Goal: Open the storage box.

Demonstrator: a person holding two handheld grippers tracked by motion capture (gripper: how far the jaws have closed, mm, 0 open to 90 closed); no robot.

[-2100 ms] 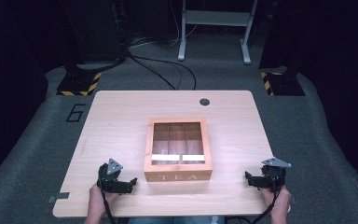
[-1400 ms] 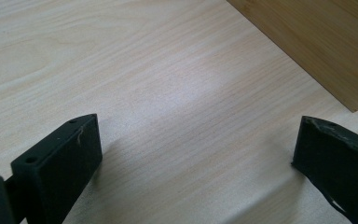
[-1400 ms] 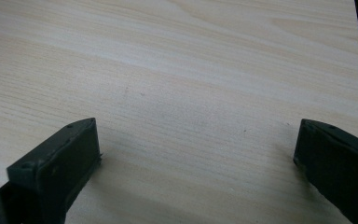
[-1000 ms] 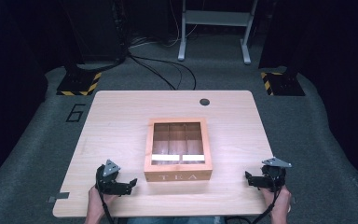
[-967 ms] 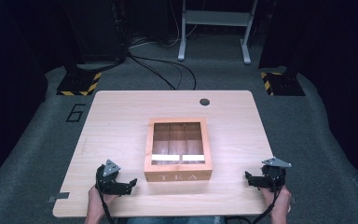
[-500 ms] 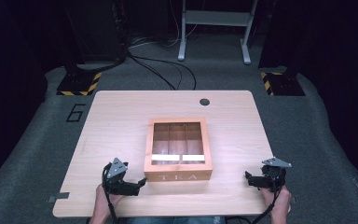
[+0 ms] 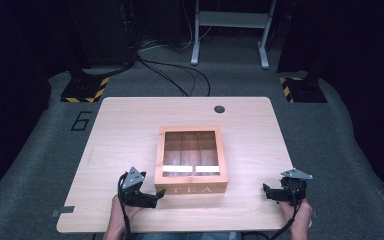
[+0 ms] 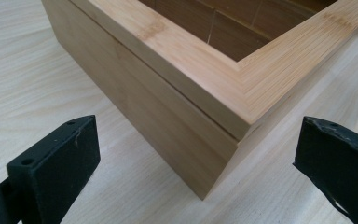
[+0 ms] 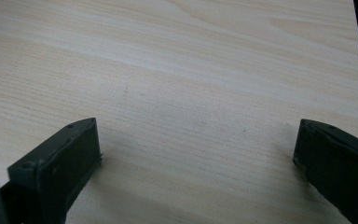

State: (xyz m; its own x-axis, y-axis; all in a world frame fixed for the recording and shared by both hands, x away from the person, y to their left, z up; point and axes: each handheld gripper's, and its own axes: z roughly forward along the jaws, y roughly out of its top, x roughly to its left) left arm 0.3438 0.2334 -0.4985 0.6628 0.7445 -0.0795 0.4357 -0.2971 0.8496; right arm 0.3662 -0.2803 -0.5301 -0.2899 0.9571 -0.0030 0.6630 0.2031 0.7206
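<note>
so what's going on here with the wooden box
A person at a table holds a two-jaw gripper in each hand. The left gripper is open and sits right at the front left corner of the closed wooden tea box; in the left gripper view that corner lies between the spread jaws, not yet clamped. The right gripper is also open, off to the box's right over bare tabletop. The lid with its clear window is shut.

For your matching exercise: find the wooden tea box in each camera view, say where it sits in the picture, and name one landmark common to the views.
High view: the tea box sits mid-table, beside the left gripper.
Left gripper view: its near corner fills the upper middle, between the open jaws.
Right gripper view: pale tabletop ahead of the open jaws, no box.
Shared landmark: the pale wood-grain tabletop.
</note>
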